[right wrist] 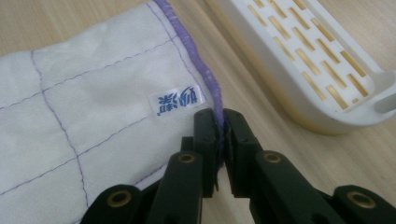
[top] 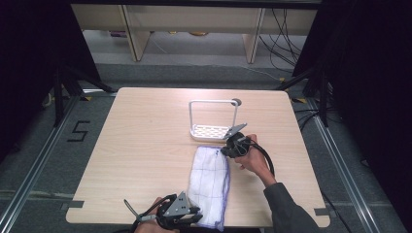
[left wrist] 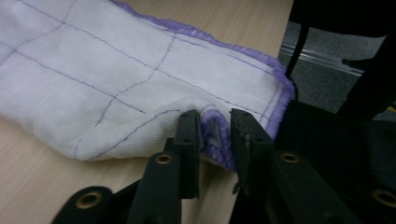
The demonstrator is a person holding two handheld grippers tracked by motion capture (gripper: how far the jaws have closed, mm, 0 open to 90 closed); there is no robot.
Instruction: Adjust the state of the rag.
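Folded cloth (top: 210,184) lies lengthwise from bottom centre toward the rack (top: 212,131) at frame centre. Right gripper (top: 228,150) pinches its upper-right hem; left gripper (top: 194,217), at the lower corner, stands slightly parted with the hem between its jaws, no pressing visible.

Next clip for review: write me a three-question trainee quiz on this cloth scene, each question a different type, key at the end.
1. True or false: the right gripper is pinching the purple hem of the white cloth.
2. What stands on the table beyond the cloth's far end? A) a white rack B) a metal bowl C) a stack of books
3. Fill in: in the left gripper view, the left gripper has the cloth's ____ edge between its jaws, with a gap showing.

Key:
1. True, the jaws sit tight on the hem.
2. A, the white rack with a slotted base.
3. Purple (folded hem).
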